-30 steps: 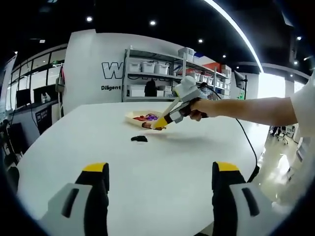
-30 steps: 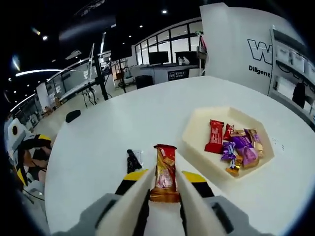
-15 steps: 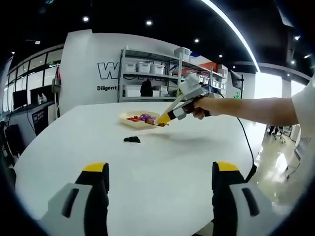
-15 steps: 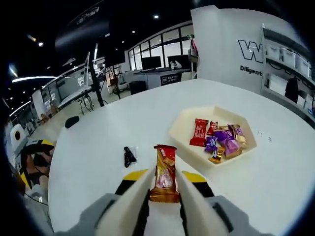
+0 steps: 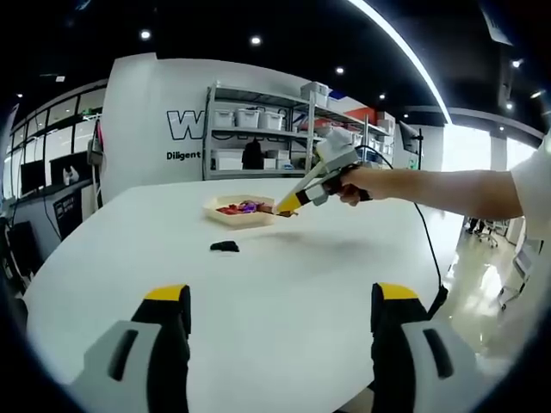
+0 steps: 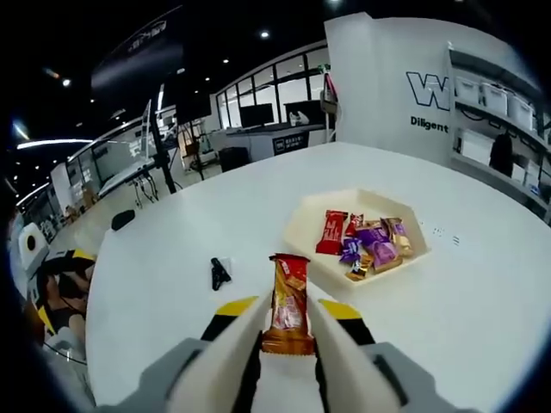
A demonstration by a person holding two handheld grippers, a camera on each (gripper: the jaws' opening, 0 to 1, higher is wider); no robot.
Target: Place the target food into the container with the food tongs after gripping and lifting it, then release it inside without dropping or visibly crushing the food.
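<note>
My right arm is stretched out over the big white round bench. My hand holds my right claw up in the air, tipped down toward the pale yellow six-sided tray.

My right claw is squeezed on a long orange and red snack packet. The packet stands up between the two jaws. It looks flat and smooth, not squashed. It is above the bench, near the tray's edge but not inside it.

Inside the tray is a little pile of wrapped sweets in red, purple and gold. A small black wrapped sweet lies alone on the bench, apart from the tray.

My left claw sits low by the near edge of the bench. Its jaws are wide apart and hold nothing.
</note>
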